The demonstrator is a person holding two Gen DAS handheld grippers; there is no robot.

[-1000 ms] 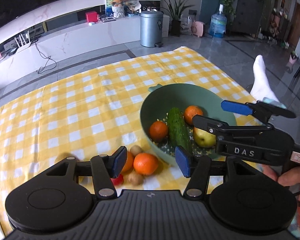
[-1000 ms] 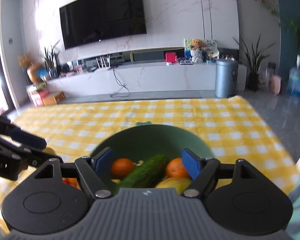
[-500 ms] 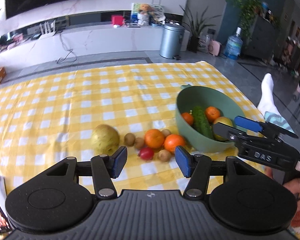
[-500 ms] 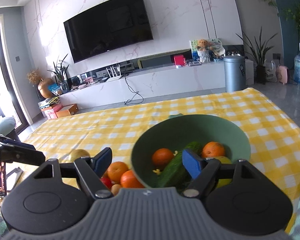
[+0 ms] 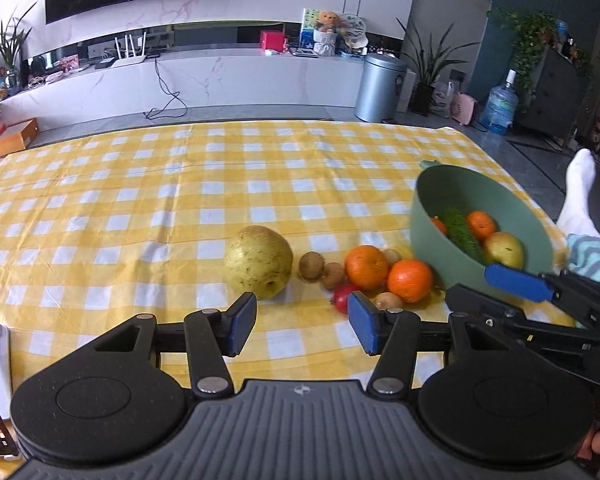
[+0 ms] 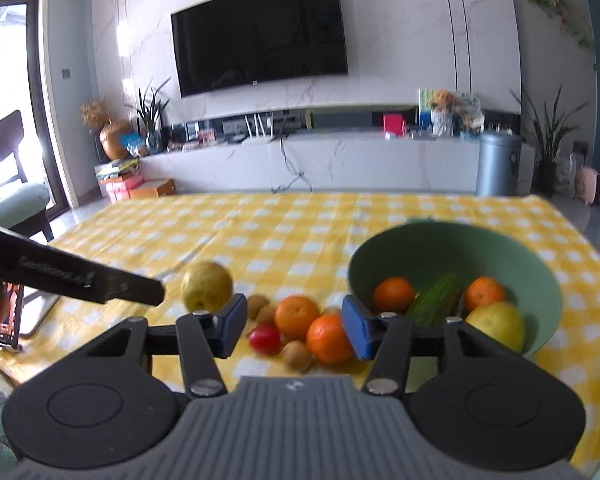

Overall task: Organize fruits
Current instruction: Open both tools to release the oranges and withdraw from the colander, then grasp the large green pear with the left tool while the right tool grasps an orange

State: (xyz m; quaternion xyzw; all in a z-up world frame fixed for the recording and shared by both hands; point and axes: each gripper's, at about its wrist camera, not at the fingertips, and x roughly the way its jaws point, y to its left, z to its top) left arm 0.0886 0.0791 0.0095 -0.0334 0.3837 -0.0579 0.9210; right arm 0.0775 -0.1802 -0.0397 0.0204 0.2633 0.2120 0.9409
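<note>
Lying in the green bowl (image 5: 428,232), the cucumber (image 5: 462,232) runs its long axis from the far rim down toward the near wall, beside two oranges, of which one (image 5: 481,224) shows fully, and a yellow-green pear (image 5: 504,249). Outside on the yellow checked surface (image 5: 140,200), just left of the bowl, cluster two more oranges (image 5: 366,266), four small brown kiwis (image 5: 311,265) and one red fruit (image 5: 342,298), with a large pear (image 5: 259,261) at the left end, stem end toward the camera. The left claw (image 5: 302,328) hangs empty above the cloth, jaws half apart and closing. The right claw (image 6: 294,326), also empty, is closing above the cluster.
</note>
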